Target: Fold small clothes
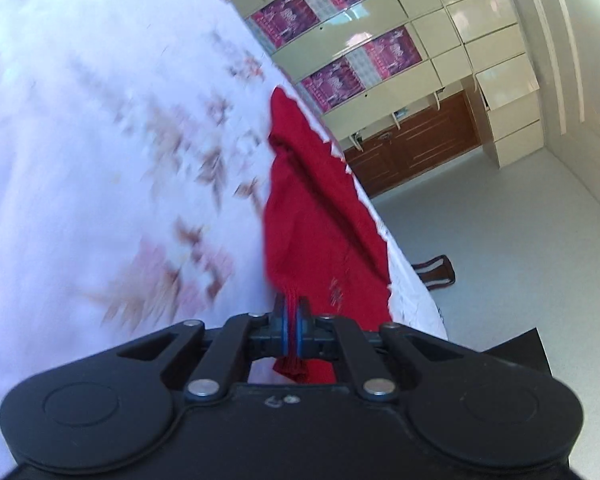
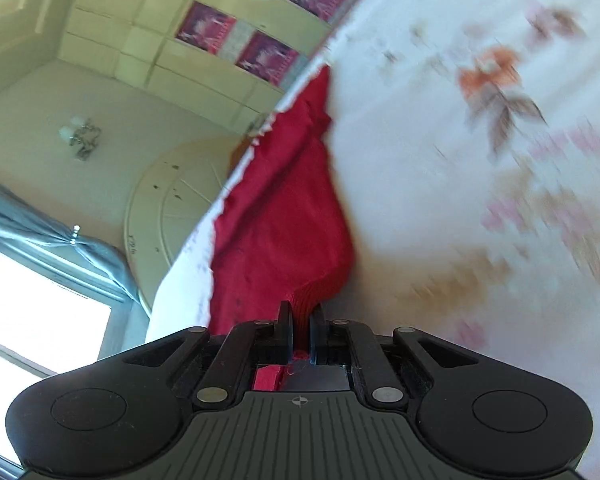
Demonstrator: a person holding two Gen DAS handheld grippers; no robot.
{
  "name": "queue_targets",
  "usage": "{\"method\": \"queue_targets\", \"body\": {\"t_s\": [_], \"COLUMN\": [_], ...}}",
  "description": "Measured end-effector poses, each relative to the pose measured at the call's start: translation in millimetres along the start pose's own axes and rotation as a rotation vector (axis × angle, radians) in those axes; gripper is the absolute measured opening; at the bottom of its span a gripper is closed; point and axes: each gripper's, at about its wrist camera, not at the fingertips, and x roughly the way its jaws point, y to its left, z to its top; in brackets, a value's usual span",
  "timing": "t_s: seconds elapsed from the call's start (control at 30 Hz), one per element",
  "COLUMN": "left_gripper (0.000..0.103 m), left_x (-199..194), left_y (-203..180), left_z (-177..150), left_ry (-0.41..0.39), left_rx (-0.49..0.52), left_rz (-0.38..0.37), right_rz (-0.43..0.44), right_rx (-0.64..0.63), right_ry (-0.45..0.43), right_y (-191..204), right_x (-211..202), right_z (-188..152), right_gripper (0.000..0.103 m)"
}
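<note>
Left gripper (image 1: 293,322) and right gripper (image 2: 300,326) both clamped on red garment (image 1: 316,208) — window (image 2: 40,312) only rightward.

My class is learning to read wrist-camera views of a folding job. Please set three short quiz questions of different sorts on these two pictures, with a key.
1. True or false: the left claw is shut on the red knit garment.
2. Multiple choice: the cloth under the garment is (A) plain blue, (B) white with a floral print, (C) green checked.
3. Fill in: the right claw grips the garment by its ribbed ____.

Key:
1. True. Ribbed red fabric is pinched between its fingers.
2. B. The floral cloth covers the surface, though it is blurred.
3. Edge. The ribbed knit bunches between the fingers, and the rest of the garment stretches away along the cloth's border.
</note>
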Motion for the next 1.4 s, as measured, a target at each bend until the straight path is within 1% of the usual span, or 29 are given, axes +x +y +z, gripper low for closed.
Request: {"method": "queue_targets", "body": {"t_s": [0.1, 0.2, 0.27, 0.37, 0.43, 0.5, 0.63, 0.77, 0.83, 0.9, 0.97, 1.0, 1.03, 1.07, 1.1, 1.13, 1.2, 1.27, 1.33, 1.37, 1.4], "left_gripper": [0.003, 0.003, 0.003, 0.003, 0.003, 0.003, 0.003, 0.003, 0.003, 0.005, 0.033, 0.058, 0.07, 0.071, 0.072, 0.073, 0.071, 0.066, 0.064, 0.064, 0.062], "left_x": [12, 38, 57, 91, 113, 139, 199, 248, 262, 270, 272, 273, 272, 272, 271, 268, 260, 249, 237, 231, 228], "left_y": [-21, -47, -62, -78, -83, -82, -73, -55, -47, -45, -44, -43, -44, -44, -43, -42, -44, -49, -58, -61, -62], "left_z": [31, 69, 92, 127, 147, 167, 200, 217, 224, 227, 229, 229, 231, 232, 233, 234, 234, 231, 218, 210, 203], "left_ry": [-0.04, -0.068, -0.08, -0.087, -0.085, -0.07, -0.02, 0.014, 0.014, -0.007, -0.051, -0.075, -0.104, -0.121, -0.132, -0.145, -0.149, -0.115, -0.071, -0.042, -0.012], "left_rx": [0.016, 0.039, 0.06, 0.078, 0.084, 0.092, 0.121, 0.137, 0.129, 0.153, 0.147, 0.141, 0.139, 0.136, 0.125, 0.121, 0.176, 0.293, 0.476, 0.542, 0.582], "left_rz": [-0.013, -0.032, -0.031, -0.005, 0.02, 0.049, 0.127, 0.191, 0.197, 0.158, 0.116, 0.102, 0.094, 0.077, 0.061, 0.052, 0.058, 0.084, 0.143, 0.163, 0.165], "right_rz": [-0.009, -0.037, -0.044, -0.063, -0.077, -0.094, -0.129, -0.137, -0.136, -0.135, -0.104, -0.083, -0.089, -0.099, -0.079, -0.073, -0.066, -0.073, -0.119, -0.136, -0.147], "right_rx": [-0.06, -0.126, -0.151, -0.167, -0.175, -0.162, -0.109, -0.039, -0.006, 0.004, -0.002, -0.012, -0.022, -0.034, -0.057, -0.068, -0.092, -0.172, -0.288, -0.344, -0.388], "right_ry": [-0.041, -0.087, -0.116, -0.131, -0.127, -0.113, -0.076, -0.038, -0.02, -0.009, -0.019, -0.045, -0.071, -0.101, -0.14, -0.152, -0.162, -0.158, -0.127, -0.11, -0.09], "right_y": [25, 53, 70, 91, 100, 101, 82, 40, 19, 2, -8, -11, -13, -14, -12, -12, -10, -2, 11, 15, 18], "right_x": [6, 21, 33, 59, 81, 105, 164, 220, 241, 257, 265, 267, 267, 266, 263, 261, 255, 247, 244, 244, 244], "right_z": [26, 55, 79, 119, 143, 167, 210, 244, 255, 263, 267, 269, 271, 272, 273, 275, 276, 273, 268, 263, 259], "right_gripper": [0.006, 0.006, 0.006, 0.006, 0.006, 0.006, 0.006, 0.006, 0.006, 0.007, 0.007, 0.011, 0.042, 0.062, 0.071, 0.071, 0.071, 0.071, 0.071, 0.071, 0.071]}}
